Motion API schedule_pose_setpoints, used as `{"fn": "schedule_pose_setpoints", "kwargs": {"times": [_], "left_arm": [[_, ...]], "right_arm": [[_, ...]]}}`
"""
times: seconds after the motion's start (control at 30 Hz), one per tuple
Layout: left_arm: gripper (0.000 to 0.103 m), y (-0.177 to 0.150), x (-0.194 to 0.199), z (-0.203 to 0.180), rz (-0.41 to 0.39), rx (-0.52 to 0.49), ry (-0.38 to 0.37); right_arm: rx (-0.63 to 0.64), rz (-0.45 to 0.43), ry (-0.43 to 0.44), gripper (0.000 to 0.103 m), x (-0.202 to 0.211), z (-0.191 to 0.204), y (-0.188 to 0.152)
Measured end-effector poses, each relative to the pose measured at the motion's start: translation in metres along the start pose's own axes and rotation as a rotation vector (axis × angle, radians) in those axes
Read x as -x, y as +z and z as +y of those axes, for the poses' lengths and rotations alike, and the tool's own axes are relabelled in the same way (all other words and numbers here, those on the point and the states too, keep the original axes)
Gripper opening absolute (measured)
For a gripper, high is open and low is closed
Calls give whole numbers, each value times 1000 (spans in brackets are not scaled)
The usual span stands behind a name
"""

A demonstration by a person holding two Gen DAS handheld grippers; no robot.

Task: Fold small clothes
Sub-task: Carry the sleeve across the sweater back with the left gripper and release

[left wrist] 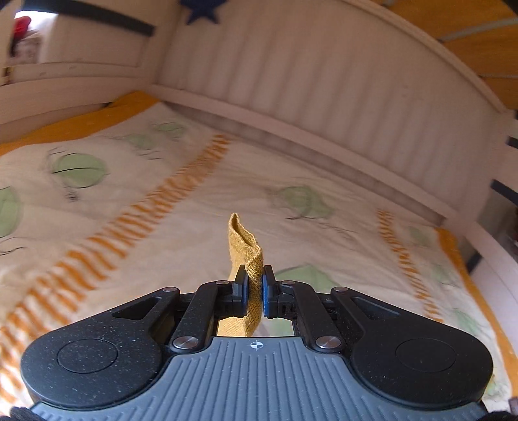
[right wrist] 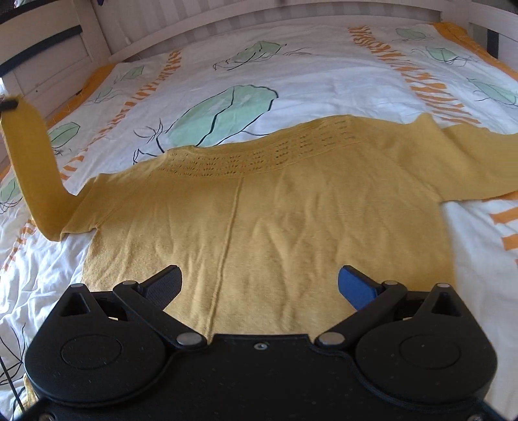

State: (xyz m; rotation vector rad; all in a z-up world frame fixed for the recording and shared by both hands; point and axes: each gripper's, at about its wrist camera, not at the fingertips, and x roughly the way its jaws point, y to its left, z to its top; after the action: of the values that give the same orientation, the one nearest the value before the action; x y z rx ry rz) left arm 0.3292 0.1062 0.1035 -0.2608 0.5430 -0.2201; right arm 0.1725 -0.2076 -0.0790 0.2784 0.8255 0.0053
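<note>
Right wrist view: mustard knit sweater (right wrist: 259, 220) lies flat, one sleeve (right wrist: 29, 168) lifted.

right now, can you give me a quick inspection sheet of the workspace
surface: bed with a white duvet cover, printed with green leaves and orange stripes, somewhat rumpled
job's things: mustard knit sweater spread flat on the cover; one sleeve lifted off the bed at the view's left, the other sleeve lying flat
clutter: nothing seen on the bed
grippers: left gripper shut on the sleeve's cuff; right gripper open, over the sweater's lower part, holding nothing
cables: nothing seen
surroundings: white slatted bed frame around the mattress; a dark blue star at its top edge
</note>
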Motion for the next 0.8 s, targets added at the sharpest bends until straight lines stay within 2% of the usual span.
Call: {"fn": "schedule_pose_setpoints", "kwargs": {"times": [0.27, 0.43, 0.6, 0.67, 0.7, 0.8], "left_arm": [[8, -54, -54, -105, 102, -24, -160], [8, -104, -81, -156, 180, -83, -189], [10, -139, -96, -177, 247, -129, -189], [20, -146, -90, -183, 247, -166, -184], [31, -148, -85, -184, 235, -184, -185], [39, -153, -68, -178, 183, -236, -163]], "right_arm": [[-51, -14, 0, 102, 17, -28, -8], [-88, -27, -17, 102, 24, -44, -11], [-121, -31, -30, 102, 24, -55, -10], [-122, -33, -33, 102, 23, -57, -9], [-121, -33, -35, 102, 22, -57, -8], [-111, -41, -38, 102, 19, -56, -4]]}}
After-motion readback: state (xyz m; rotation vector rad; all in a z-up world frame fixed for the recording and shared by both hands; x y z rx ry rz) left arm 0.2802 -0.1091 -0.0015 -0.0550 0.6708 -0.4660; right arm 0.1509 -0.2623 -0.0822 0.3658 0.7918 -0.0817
